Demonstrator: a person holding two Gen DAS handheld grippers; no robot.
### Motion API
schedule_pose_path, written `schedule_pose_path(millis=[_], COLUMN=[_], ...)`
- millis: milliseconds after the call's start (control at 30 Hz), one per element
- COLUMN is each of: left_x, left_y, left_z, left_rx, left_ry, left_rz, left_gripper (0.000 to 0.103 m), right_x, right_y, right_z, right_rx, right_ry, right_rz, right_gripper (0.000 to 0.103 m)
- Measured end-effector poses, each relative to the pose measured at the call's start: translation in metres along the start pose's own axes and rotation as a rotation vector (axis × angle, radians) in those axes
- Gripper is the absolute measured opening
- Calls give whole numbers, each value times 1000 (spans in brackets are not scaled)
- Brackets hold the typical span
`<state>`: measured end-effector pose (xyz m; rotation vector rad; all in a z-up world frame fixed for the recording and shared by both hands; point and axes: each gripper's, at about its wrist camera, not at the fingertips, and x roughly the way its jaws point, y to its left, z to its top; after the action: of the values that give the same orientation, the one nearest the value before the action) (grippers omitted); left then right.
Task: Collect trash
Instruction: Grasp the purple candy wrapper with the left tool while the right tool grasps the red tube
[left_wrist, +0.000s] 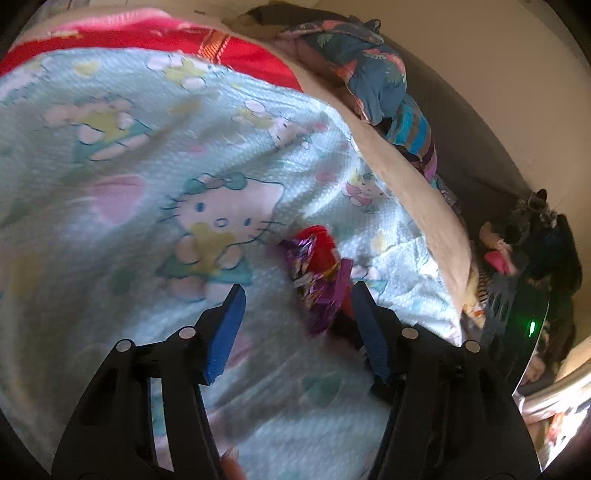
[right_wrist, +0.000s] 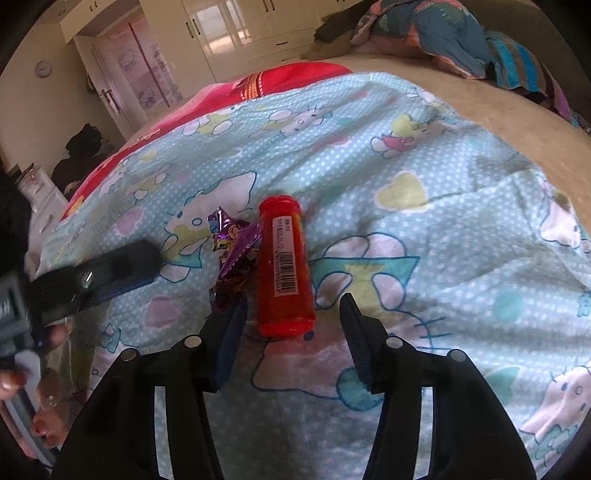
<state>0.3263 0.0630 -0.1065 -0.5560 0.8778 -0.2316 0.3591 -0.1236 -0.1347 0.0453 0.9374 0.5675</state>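
A red plastic bottle with a white barcode label lies on the Hello Kitty blanket. A crumpled purple wrapper lies against its left side. My right gripper is open, its jaws on either side of the bottle's near end. In the left wrist view the wrapper and the bottle lie just ahead of my open left gripper, close to its right finger. The left gripper also shows in the right wrist view, left of the wrapper.
The blanket covers a bed with a red cover and beige sheet. Folded clothes lie along the far side. Dark items sit past the bed's right edge. White wardrobes stand behind.
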Motion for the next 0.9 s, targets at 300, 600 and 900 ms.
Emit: schedule_pose_path(millis=[300, 600, 900], left_x=[41, 46, -9], left_y=[-3, -27, -66], left_z=[13, -13, -47], left_rx=[-89, 22, 179], left_ry=[52, 69, -14], left_rz=[-57, 26, -6], left_gripper=[29, 12, 11], right_x=[-33, -101, -160], right_y=[-20, -32, -31], right_z=[-25, -63, -91], right_rx=[84, 110, 139], right_ry=[-61, -178, -278], right_rz=[-5, -59, -70], right_gripper=[31, 31, 31])
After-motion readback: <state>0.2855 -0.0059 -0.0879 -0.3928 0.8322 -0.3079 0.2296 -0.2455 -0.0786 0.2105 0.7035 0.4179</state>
